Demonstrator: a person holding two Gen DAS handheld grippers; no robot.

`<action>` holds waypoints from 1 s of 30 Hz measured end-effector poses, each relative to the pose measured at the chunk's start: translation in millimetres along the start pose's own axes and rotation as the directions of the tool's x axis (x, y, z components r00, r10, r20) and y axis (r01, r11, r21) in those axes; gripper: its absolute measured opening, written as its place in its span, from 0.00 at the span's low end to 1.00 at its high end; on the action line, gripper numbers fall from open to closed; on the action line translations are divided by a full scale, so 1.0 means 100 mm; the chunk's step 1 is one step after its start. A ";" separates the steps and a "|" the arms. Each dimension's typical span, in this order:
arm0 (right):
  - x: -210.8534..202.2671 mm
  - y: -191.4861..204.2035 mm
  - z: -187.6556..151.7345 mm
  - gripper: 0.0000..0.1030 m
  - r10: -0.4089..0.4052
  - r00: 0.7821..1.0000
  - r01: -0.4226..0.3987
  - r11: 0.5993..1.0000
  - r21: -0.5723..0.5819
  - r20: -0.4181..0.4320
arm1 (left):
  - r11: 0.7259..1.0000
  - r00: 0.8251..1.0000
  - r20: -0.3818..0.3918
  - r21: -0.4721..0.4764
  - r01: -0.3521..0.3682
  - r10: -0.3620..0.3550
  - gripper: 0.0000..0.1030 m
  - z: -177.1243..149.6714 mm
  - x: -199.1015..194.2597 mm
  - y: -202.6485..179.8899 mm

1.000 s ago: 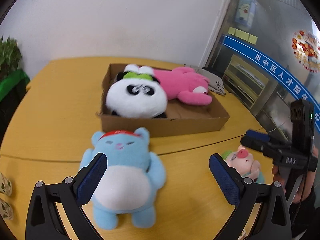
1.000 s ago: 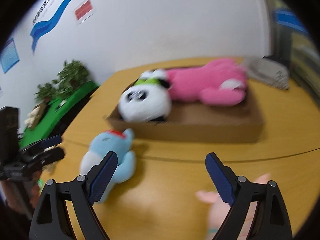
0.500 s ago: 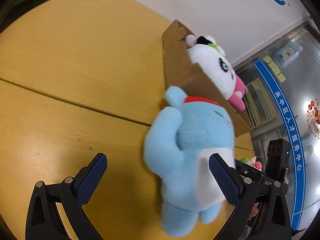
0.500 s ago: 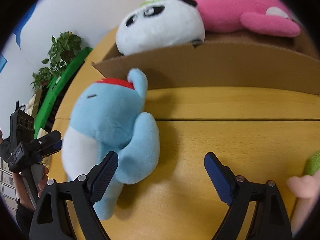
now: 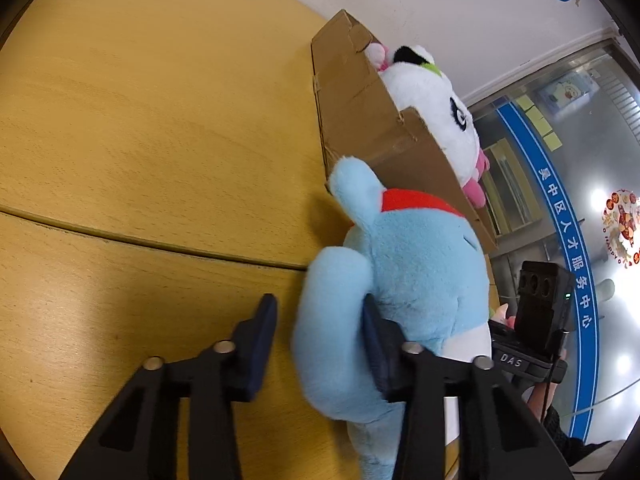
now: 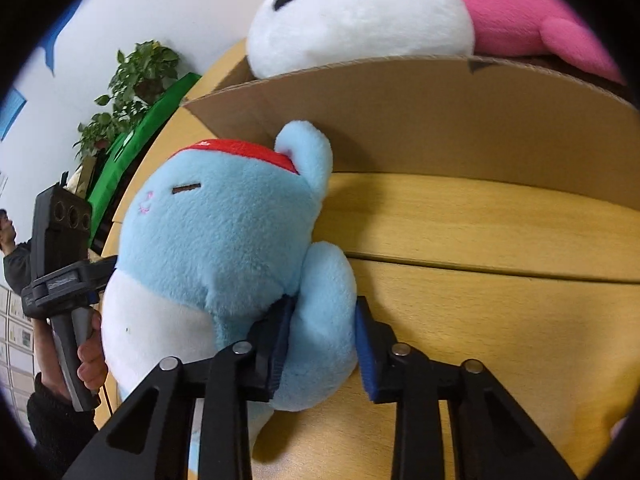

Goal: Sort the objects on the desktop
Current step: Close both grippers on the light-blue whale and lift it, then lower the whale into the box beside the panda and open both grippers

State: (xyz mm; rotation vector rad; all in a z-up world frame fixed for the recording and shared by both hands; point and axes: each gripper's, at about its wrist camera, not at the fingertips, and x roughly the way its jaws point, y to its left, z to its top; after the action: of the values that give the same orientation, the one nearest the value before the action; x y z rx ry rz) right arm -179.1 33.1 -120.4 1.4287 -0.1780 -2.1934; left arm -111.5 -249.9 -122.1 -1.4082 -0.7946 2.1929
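A blue plush toy [image 5: 416, 272] with a red cap lies on the yellow table [image 5: 140, 140], its head against the cardboard box [image 5: 372, 120]. My left gripper [image 5: 318, 308] is closing around one of its arms. The right pad is tucked against the arm and a thin gap shows at the left pad. In the right wrist view the blue plush toy [image 6: 216, 240] has its other arm between the closing jaws of my right gripper [image 6: 325, 312], both pads pressing on it. Each view shows the other gripper's body behind the toy.
The cardboard box [image 6: 440, 120] holds a white panda plush [image 6: 360, 20] and a pink plush [image 6: 540, 20]. A hand [image 6: 90, 356] grips the left tool. A potted plant [image 6: 136, 76] stands beyond the table's left edge. A small pink toy [image 5: 502, 314] peeks out behind the blue one.
Both grippers came down onto the blue toy from either side. Their wide jaws have closed in around its two arms.
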 end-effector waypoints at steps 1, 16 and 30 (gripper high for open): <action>-0.03 0.03 0.00 0.23 -0.001 1.000 0.001 1.000 -0.013 0.010 | 1.000 1.000 0.001 0.008 -0.018 0.018 0.27 -0.01 0.00 -0.04; -1.89 -0.14 0.11 0.17 -0.061 0.910 0.099 0.992 -0.072 0.409 | 0.929 0.971 0.238 0.365 -0.057 -0.034 0.24 0.13 -0.69 -2.06; -2.38 -1.12 1.45 0.16 -0.284 0.795 0.375 0.924 -0.068 0.536 | 0.892 0.990 0.134 0.439 -0.107 0.053 0.24 1.70 0.91 -3.05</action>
State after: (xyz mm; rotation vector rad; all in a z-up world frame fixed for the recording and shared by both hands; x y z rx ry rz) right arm -270.6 220.6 95.7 0.7840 0.0886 -2.7752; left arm -292.7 -5.8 72.0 -1.1025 -0.2388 2.3432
